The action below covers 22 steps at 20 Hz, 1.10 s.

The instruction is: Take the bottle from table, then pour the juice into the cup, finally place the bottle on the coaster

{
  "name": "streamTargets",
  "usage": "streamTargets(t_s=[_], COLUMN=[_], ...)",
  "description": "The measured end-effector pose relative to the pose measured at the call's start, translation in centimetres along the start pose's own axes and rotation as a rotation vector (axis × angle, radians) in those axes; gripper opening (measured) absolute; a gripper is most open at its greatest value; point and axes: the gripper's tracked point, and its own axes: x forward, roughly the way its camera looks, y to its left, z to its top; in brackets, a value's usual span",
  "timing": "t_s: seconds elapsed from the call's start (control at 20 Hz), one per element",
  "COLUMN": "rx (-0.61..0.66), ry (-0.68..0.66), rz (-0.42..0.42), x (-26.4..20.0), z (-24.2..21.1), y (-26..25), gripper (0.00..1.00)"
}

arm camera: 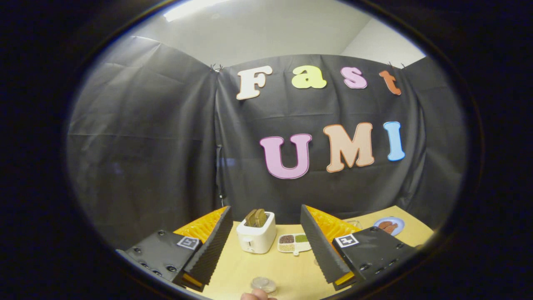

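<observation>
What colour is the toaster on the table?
White or cream; the toaster shows in the gripper view, beyond the open gripper, bread slices in its slots.

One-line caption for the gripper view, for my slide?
Open gripper held above a wooden table, white toaster beyond its fingers.

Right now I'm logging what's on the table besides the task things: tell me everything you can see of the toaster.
The toaster is a small, rounded white box, glossy like plastic, with a lever or knob low on its front. It stands upright on the tan table. Two brown bread slices stick up from its top slots. It sits just ahead of the open jaws of the gripper, framed between them and touching neither. Beside it lies a white divided dish, apart from it. The black cloth wall hangs behind.
</observation>
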Motion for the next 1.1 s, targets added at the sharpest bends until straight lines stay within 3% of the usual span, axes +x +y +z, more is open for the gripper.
streamTargets(t_s=[0.4, 1.1], rx=[0.018, -0.061], ry=[0.073, 0.391], rz=[0.029, -0.057], x=[0.0, -1.0], z=[-4.0, -19.3], y=[1.4, -1.0], gripper=[1.00, 1.00])
